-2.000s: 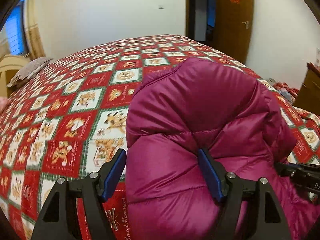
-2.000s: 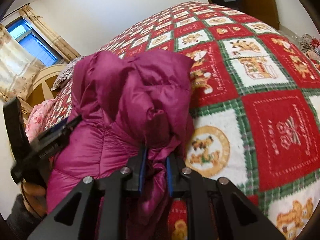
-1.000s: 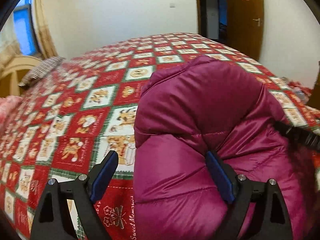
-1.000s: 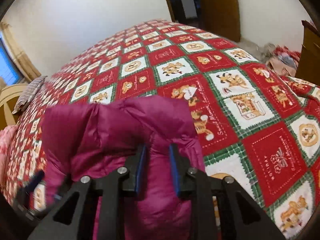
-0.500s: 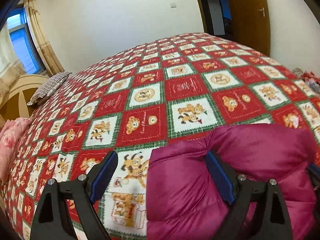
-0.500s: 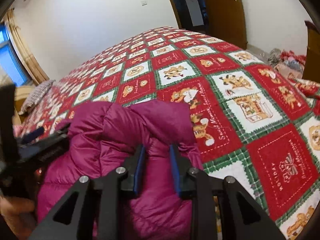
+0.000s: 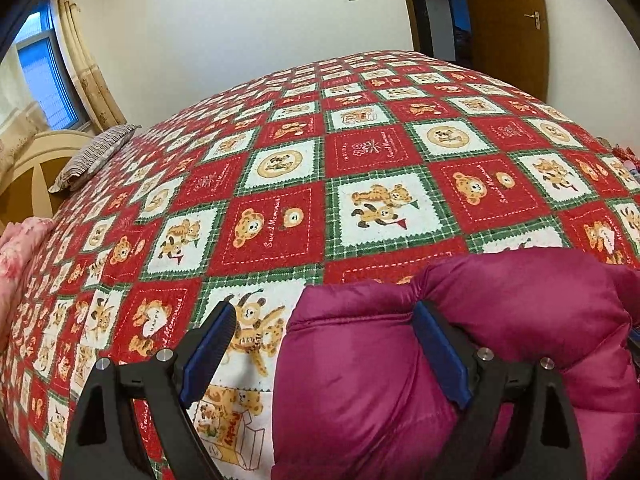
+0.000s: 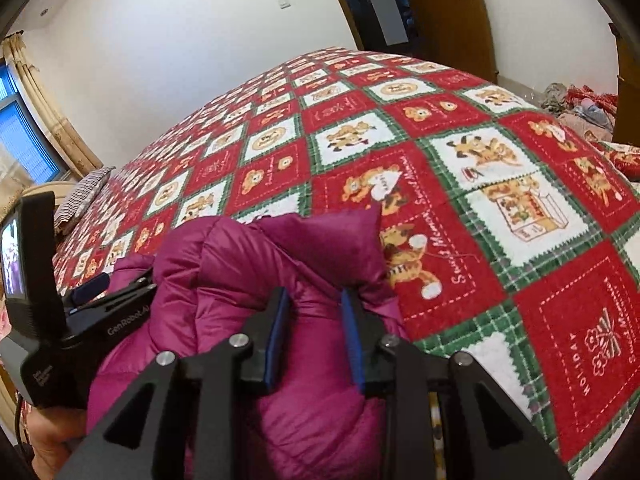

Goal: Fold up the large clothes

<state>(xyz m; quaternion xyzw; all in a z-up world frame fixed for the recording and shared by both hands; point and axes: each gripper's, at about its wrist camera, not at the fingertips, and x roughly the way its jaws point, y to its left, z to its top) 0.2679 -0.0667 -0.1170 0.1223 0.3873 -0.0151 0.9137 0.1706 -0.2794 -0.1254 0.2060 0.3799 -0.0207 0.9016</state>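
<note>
- Left wrist view: left gripper (image 7: 320, 354), fingers spread wide; the right-hand finger (image 7: 438, 354) lies against the magenta down jacket (image 7: 460, 360), the left-hand one stands apart over the bedspread; nothing pinched.
- Right wrist view: right gripper (image 8: 314, 336), fingers narrowly parted with a puffy fold of the jacket bunched between the blue pads.
- Jacket: heaped at the near edge of the bed, on the bedspread (image 7: 360, 160).
- Writing on bedspread squares: "Sweet Memories", "HOLIDAY", "HAPPY"; teddy-bear prints.
- Writing on left gripper body (image 8: 116, 312) in right wrist view: "GenRobot.AI"; small lit screen (image 8: 12, 256) at its rear.
- Surroundings: striped pillow (image 7: 94, 156), curtained window (image 7: 48, 80), wooden door (image 7: 508, 20), clothes pile (image 8: 580, 108) beside the bed.
</note>
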